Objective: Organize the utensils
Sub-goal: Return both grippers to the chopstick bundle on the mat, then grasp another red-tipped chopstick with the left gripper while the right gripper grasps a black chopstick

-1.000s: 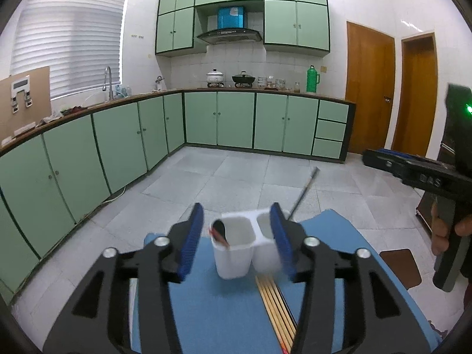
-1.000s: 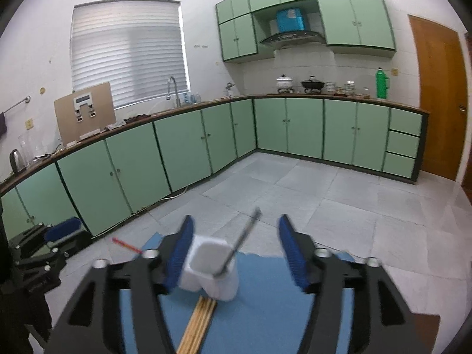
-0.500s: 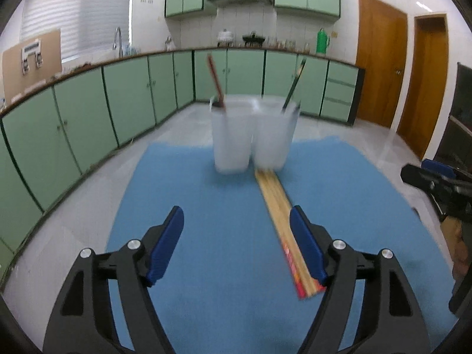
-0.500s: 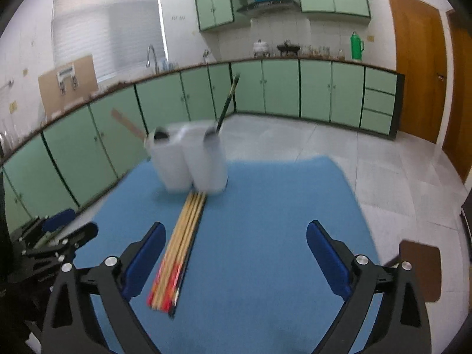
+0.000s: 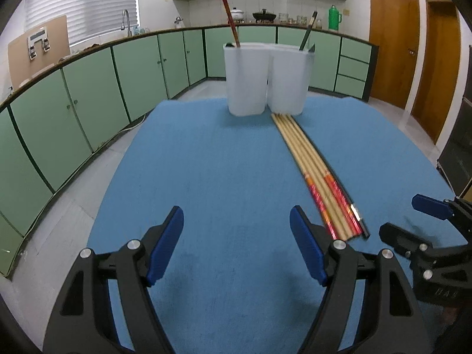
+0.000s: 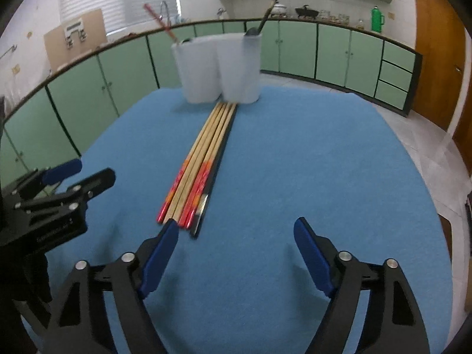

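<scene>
A white two-compartment utensil holder [image 5: 267,78] stands at the far end of a blue mat [image 5: 221,177]; it also shows in the right wrist view [image 6: 218,69]. A red-handled utensil [image 5: 228,14] leans in its left cup, a dark-handled one [image 5: 308,31] in its right. Several chopsticks [image 5: 315,174] lie side by side on the mat in front of it, also seen in the right wrist view [image 6: 200,165]. My left gripper [image 5: 236,244] is open and empty, low over the near mat. My right gripper [image 6: 236,253] is open and empty, its left finger close to the chopstick ends.
The blue mat [image 6: 324,162] covers a table with its edges close on all sides. Green kitchen cabinets [image 5: 88,94] run along the far wall, wooden doors [image 5: 392,38] stand at the right. Each gripper shows in the other's view, left [image 6: 53,200] and right [image 5: 427,236].
Both grippers have dropped lower and pulled back towards the near end of the mat. The holder now looks farther away. Both jaws stay open.
</scene>
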The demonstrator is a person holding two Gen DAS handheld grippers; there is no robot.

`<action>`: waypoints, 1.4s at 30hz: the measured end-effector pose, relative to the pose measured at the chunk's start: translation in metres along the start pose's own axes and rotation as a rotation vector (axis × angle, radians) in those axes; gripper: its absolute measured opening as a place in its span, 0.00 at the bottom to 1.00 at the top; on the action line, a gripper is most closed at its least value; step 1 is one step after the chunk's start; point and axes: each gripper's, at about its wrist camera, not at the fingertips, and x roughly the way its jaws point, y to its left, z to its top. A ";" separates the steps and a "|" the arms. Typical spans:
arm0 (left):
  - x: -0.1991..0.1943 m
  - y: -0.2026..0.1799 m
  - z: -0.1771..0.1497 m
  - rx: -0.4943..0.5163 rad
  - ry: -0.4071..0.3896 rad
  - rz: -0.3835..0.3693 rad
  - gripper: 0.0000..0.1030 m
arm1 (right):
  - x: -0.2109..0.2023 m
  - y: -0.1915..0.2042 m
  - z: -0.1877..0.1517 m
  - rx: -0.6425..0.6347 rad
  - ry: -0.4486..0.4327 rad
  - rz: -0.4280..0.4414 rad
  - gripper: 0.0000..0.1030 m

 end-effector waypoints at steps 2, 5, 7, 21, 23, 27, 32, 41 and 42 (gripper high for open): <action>0.000 0.002 -0.001 -0.009 0.004 -0.003 0.70 | 0.002 0.004 -0.001 -0.017 0.014 0.011 0.67; 0.001 0.003 -0.003 -0.015 0.010 0.000 0.70 | 0.005 0.009 -0.001 -0.039 0.039 0.009 0.59; 0.004 0.004 -0.004 -0.011 0.025 0.004 0.70 | 0.010 0.011 -0.002 -0.047 0.059 0.011 0.56; 0.007 -0.001 -0.005 -0.014 0.038 -0.011 0.72 | 0.006 0.000 -0.001 -0.018 0.064 -0.003 0.47; 0.007 -0.003 -0.004 -0.007 0.038 -0.011 0.72 | 0.009 0.004 0.000 -0.027 0.073 -0.001 0.47; 0.007 -0.005 -0.005 -0.009 0.044 -0.021 0.72 | 0.015 0.006 0.003 -0.021 0.078 0.002 0.22; 0.009 -0.016 -0.005 -0.001 0.062 -0.036 0.73 | 0.017 -0.007 0.004 0.029 0.080 0.049 0.06; 0.014 -0.047 -0.005 0.015 0.091 -0.085 0.73 | 0.003 -0.035 0.000 0.035 0.055 -0.027 0.06; 0.016 -0.052 -0.005 0.019 0.095 -0.086 0.73 | 0.002 -0.038 -0.001 0.038 0.055 -0.028 0.06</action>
